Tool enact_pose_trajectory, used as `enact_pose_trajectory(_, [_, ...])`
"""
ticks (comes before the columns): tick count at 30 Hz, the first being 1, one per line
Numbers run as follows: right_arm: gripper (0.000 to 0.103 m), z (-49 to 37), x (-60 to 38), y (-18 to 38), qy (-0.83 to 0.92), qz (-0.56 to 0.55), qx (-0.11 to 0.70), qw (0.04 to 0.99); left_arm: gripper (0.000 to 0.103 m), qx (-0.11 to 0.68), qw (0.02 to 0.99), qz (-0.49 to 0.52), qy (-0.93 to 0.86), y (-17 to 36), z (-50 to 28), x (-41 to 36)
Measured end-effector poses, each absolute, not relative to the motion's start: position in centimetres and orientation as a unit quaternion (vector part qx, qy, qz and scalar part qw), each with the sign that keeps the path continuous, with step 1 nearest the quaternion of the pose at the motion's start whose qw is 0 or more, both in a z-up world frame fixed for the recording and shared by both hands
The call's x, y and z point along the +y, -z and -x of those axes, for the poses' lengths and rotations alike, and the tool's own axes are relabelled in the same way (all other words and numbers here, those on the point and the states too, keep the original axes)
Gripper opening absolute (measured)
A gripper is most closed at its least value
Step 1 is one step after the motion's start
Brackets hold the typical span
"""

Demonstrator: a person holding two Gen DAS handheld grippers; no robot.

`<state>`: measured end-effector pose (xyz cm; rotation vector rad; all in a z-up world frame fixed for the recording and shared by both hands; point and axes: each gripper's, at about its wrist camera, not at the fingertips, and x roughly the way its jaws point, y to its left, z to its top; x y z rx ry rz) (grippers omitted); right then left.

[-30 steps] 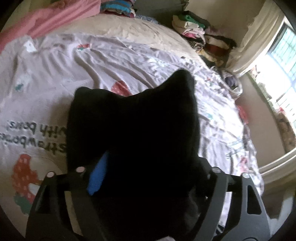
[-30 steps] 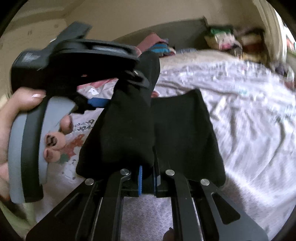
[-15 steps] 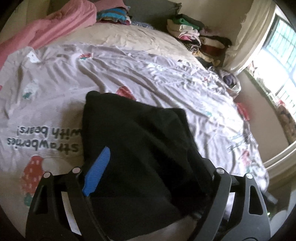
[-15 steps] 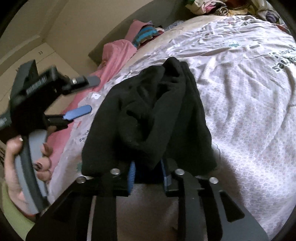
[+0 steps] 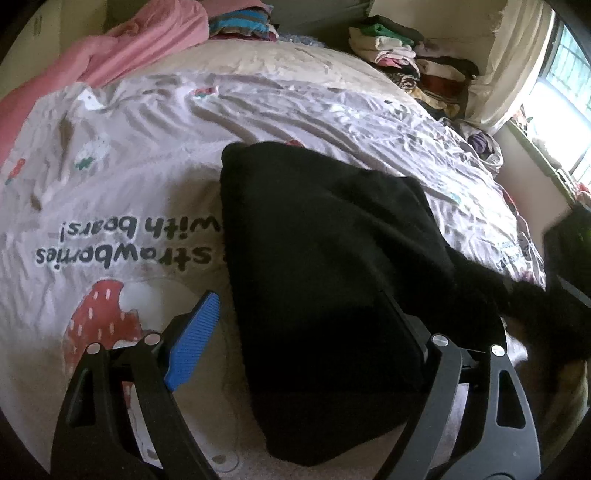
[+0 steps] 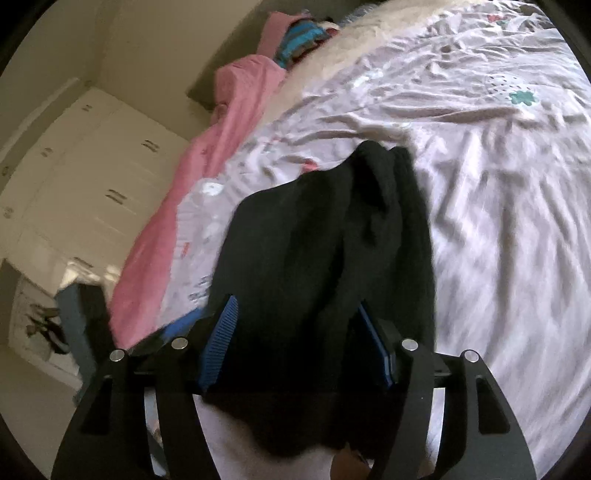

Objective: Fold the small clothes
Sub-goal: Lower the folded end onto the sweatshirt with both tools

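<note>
Tongs first: the left gripper (image 5: 295,332) stands wide open, its blue ribbed pad (image 5: 192,339) bare on the left side while the other finger is buried under the black garment (image 5: 325,277), so the cloth drapes over that one finger rather than being pinched. The right gripper (image 6: 295,347) is also spread apart, both blue pads (image 6: 219,343) showing on either side of a bunched fold of the same black garment (image 6: 332,258), which passes between them and hangs below; the pads do not press it together. Beyond the fingers, the garment lies in a dark, partly folded heap on the bedsheet (image 5: 129,177), a pale lilac cover printed with strawberries and upside-down lettering (image 5: 129,240). One end of the cloth trails off toward the right edge of the left wrist view. Farther back a pink blanket (image 5: 140,48) runs along the bed's far side, with striped folded clothes (image 5: 240,26) next to it and a stack of folded laundry (image 5: 406,62) near the curtain (image 5: 517,55). White cabinets (image 6: 92,177) stand beside the bed.
</note>
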<state>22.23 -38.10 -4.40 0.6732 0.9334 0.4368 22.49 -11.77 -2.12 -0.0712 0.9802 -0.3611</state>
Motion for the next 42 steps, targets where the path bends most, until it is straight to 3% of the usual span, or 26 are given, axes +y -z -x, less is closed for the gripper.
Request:
enact_pose_trajectory(5, [0.061, -25.6, -38.0, 5.4, -0.206, -0.325, 0.463, 0.798, 0.080, 0.463, 0.868, 0.026, 0.176, 2.3, -22.0, -11.1])
enact_pose_trajectory(9, [0.025, -25.8, -37.2, 4.6, -0.191, -0.275, 0.466, 0.819, 0.080, 0.464, 0.868, 0.026, 0.176, 2.4, -22.0, -11.0])
enact_pose_trajectory(13, [0.019, -24.5, -35.6, 1.7, -0.192, -0.199, 0.422, 0.864, 0.080, 0.464, 0.868, 0.022, 0.175, 2.4, -21.9, -11.1])
enact_pose_trajectory(20, [0.018, -22.4, -35.8, -1.4, -0.183, -0.132, 0.372, 0.901, 0.083, 0.459, 0.869, 0.021, 0.185, 1.8, -21.3, -11.4])
enact_pose_trajectory(28, [0.018, -22.1, -38.4, 3.5, -0.139, -0.147, 0.418, 0.885, 0.085, 0.475, 0.858, 0.012, 0.195, 2.6, -20.8, -12.3])
enact_pose_trajectory(35, [0.019, -21.3, -38.4, 4.7, -0.119, -0.153, 0.408, 0.892, 0.085, 0.476, 0.857, 0.011, 0.199, 2.7, -20.5, -12.6])
enact_pose_trajectory(39, [0.028, -20.9, -38.1, 4.2, -0.118, -0.156, 0.409, 0.891, 0.085, 0.476, 0.858, 0.009, 0.194, 2.7, -20.2, -12.6])
enact_pose_trajectory(42, [0.043, -20.0, -38.1, 4.2, -0.120, -0.168, 0.417, 0.885, 0.085, 0.475, 0.858, 0.013, 0.192, 2.9, -20.2, -12.3])
